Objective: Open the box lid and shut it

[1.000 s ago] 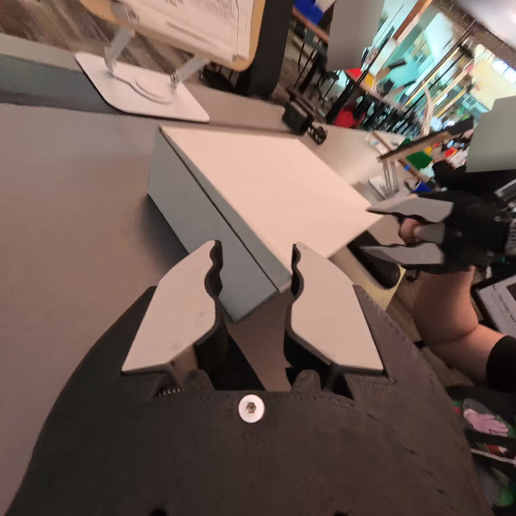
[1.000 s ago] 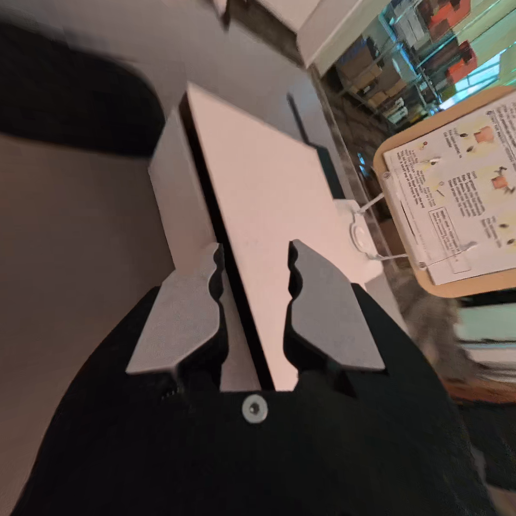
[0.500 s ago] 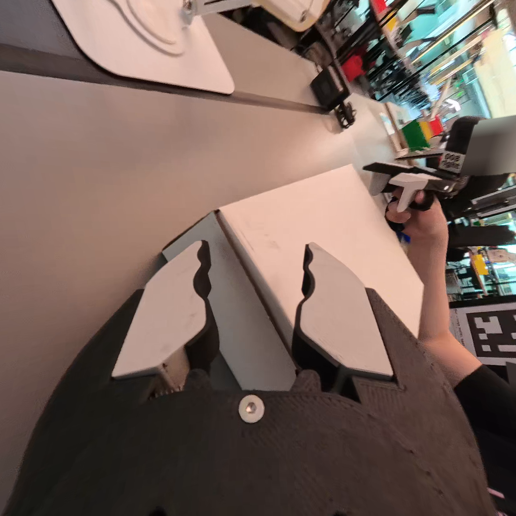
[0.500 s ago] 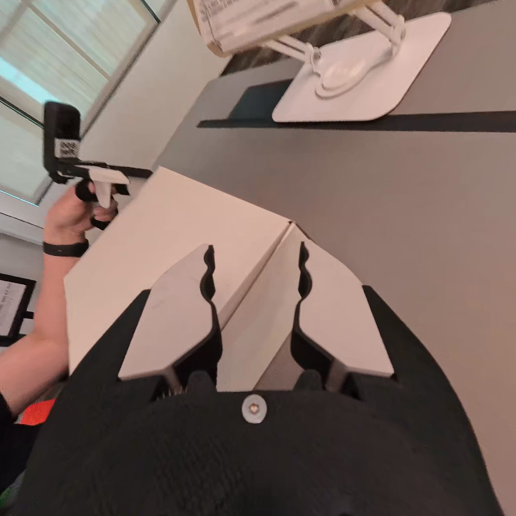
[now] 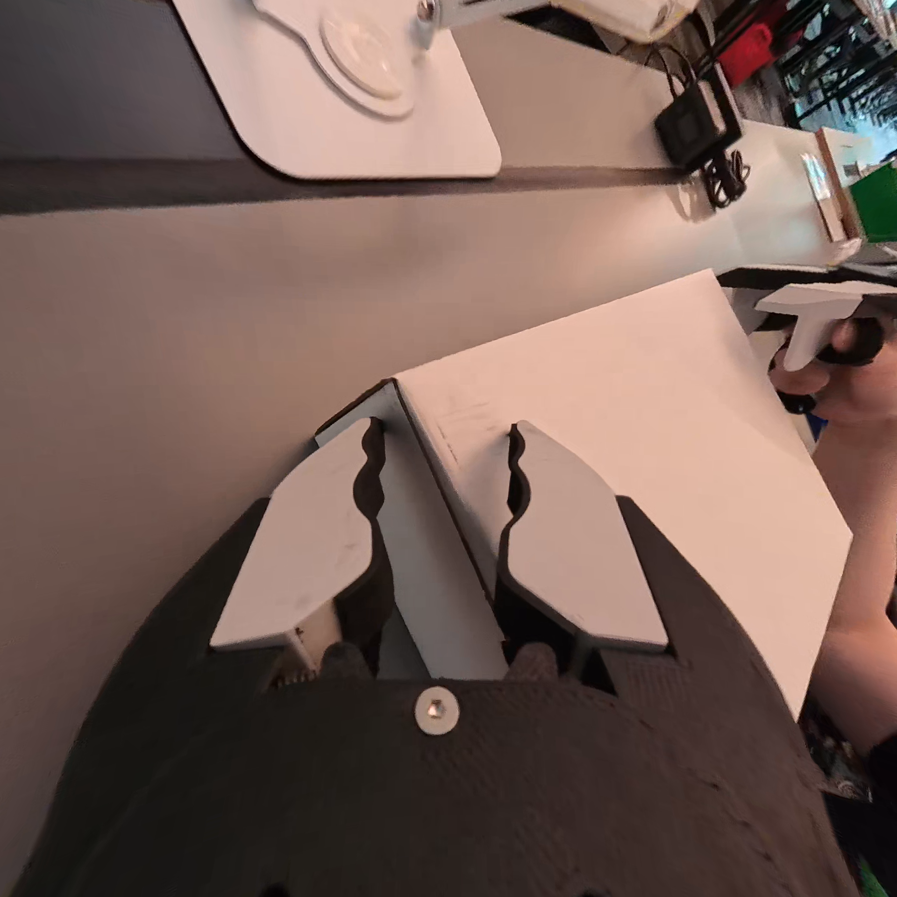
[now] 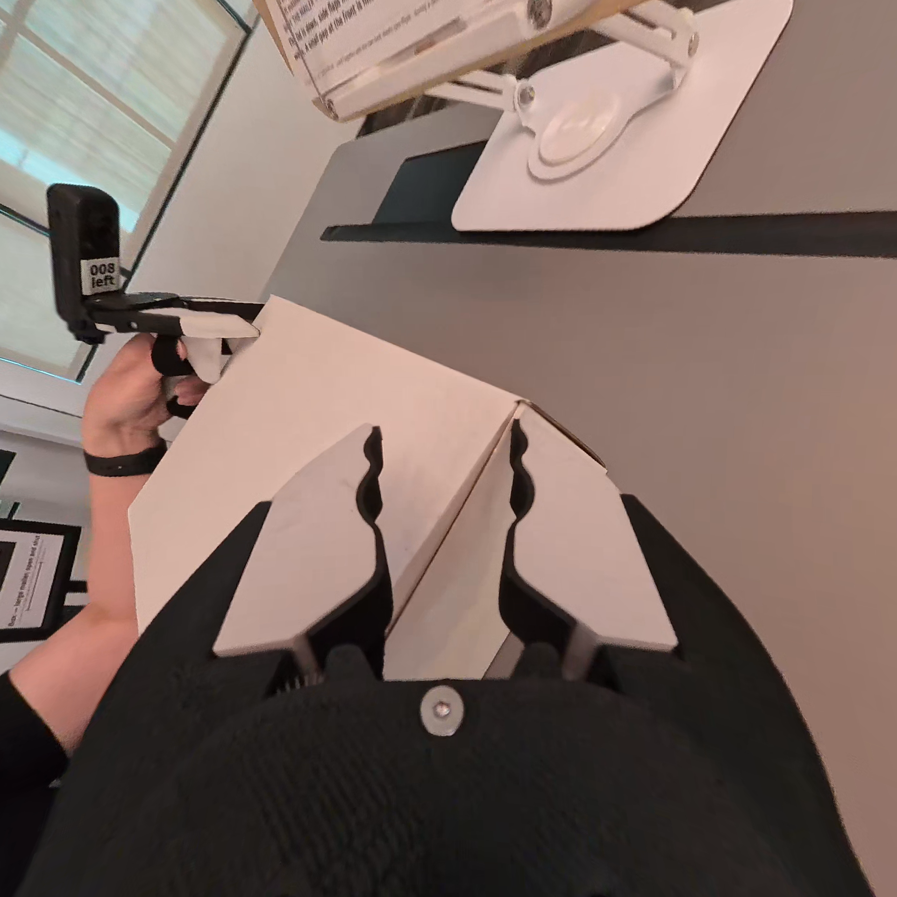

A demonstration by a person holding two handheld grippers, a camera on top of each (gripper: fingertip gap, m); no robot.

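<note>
A flat white box lies on the grey table, its lid (image 5: 631,437) down, with a thin dark seam above the side wall (image 5: 403,509). My left gripper (image 5: 444,427) is open at the box's left back corner. One finger is over the lid and the other alongside the wall. My right gripper (image 6: 444,427) is open at the opposite corner, likewise astride the edge between the lid (image 6: 315,412) and the wall (image 6: 466,582). Each gripper shows in the other's view at the box's far end: the right gripper (image 5: 742,291) and the left gripper (image 6: 257,318).
A white stand base (image 5: 364,87) carrying a board with a paper sheet (image 6: 437,39) stands behind the box. A dark strip (image 5: 340,187) runs across the table there. A small black device with a cable (image 5: 694,121) sits at the back right.
Both grippers have swung from the box's front edge to its two ends and turned sideways. The jaws have stayed open. In the last half second they only edged closer to the corners.
</note>
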